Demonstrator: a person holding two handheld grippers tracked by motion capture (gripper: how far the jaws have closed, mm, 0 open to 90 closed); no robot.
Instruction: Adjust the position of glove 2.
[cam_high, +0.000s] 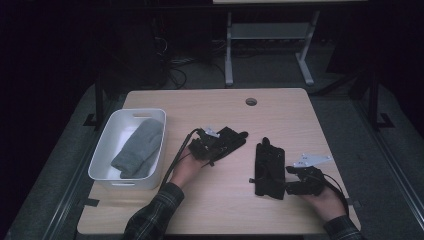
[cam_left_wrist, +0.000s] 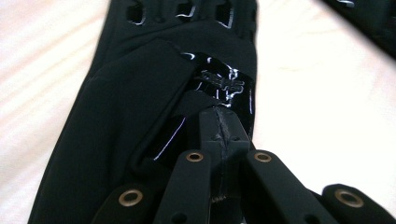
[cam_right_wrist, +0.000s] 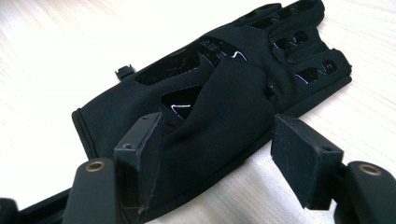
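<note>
Wooden table (cam_high: 280, 210) bears two black gloves: left fingers pinch one, right fingers spread beside the lengthwise other (cam_high: 269, 169).

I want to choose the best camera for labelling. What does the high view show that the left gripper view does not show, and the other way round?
High view alone: the white bin with a grey mitten inside, the second black glove by the right gripper, whose jaws are open, and the person's plaid sleeve.

Left gripper view alone: the left gripper's jaws pressed together on a fold of glove fabric, and the shiny patches beyond the jaw tips.

Both share: the left black glove and the wooden table.
</note>
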